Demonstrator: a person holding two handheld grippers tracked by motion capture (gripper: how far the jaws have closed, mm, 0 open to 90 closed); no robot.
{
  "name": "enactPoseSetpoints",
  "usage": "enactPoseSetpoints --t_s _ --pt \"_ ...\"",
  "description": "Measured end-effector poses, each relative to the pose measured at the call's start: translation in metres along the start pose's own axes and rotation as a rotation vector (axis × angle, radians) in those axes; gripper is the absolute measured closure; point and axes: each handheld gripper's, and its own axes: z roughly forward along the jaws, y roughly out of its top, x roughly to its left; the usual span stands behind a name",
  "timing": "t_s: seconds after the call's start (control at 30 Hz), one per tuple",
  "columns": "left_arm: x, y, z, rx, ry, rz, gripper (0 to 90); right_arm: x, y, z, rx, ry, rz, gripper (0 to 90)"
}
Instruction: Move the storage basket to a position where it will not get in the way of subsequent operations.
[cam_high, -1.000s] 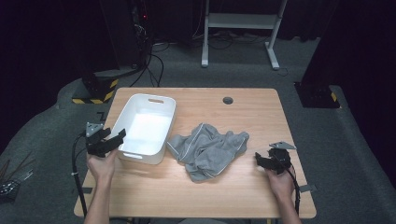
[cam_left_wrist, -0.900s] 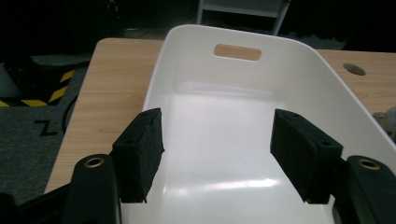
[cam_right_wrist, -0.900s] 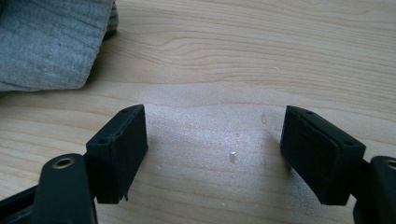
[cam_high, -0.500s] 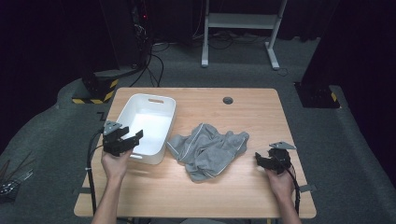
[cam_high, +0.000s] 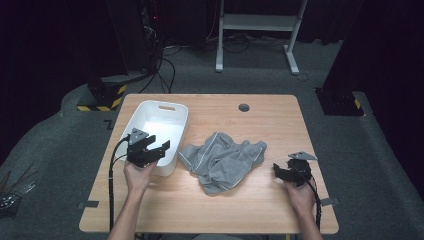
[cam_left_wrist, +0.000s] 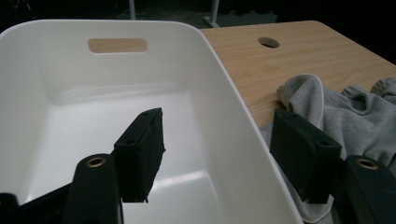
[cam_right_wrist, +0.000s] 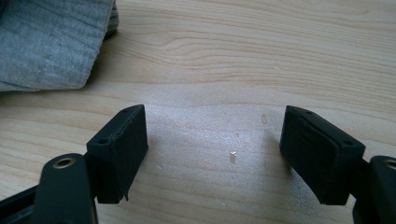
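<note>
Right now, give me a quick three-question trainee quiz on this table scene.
1. True or false: the left claw straddles the bin's near-right wall, jaws open.
2. What lies between the bin and the right claw? A) towel B) grey sweatshirt C) box
3. What is inside the bin?

Key: 1 true. 2 B, the grey sweatshirt, crumpled on the table. 3 nothing; the bin is empty.

Grey sweatshirt (cam_right_wrist: 51, 42) cut off at top-left corner in right gripper view; in left gripper view right edge cuts it, white bin (cam_left_wrist: 140, 116) wall hides its near part. Bin's near end cut by bottom edge.
</note>
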Motion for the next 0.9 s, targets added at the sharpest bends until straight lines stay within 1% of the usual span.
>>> enactPoseSetpoints --t_s 0.1,0.17,0.33,0.43,0.63,0.7,0.8,0.9 --pt "-0.008 0.001 0.002 -0.003 -0.015 0.017 35.3 0.0 0.0 0.0 0.0 0.0 0.0 23.1" --pt "-0.012 0.0 0.004 0.006 -0.028 0.016 35.2 0.0 0.0 0.0 0.0 0.0 0.0 23.2" --pt "-0.026 -0.001 0.009 0.022 -0.057 0.046 35.2 0.0 0.0 0.0 -0.001 0.002 -0.003 23.3" --pt "-0.037 -0.001 0.013 0.023 -0.084 0.061 35.2 0.0 0.0 0.0 -0.001 0.002 -0.004 23.5" --pt "-0.062 0.0 0.021 0.037 -0.139 0.107 35.1 0.0 0.0 0.0 0.0 0.002 -0.005 23.9" --pt "-0.071 -0.002 0.025 0.047 -0.157 0.122 35.2 0.0 0.0 0.0 -0.002 0.006 -0.008 25.1" --pt "-0.082 -0.007 0.035 0.072 -0.186 0.125 35.1 0.001 0.0 -0.001 -0.004 0.012 -0.013 27.6" --pt "-0.091 -0.013 0.044 0.098 -0.197 0.138 35.1 0.001 0.0 -0.001 -0.006 0.014 -0.018 28.5"
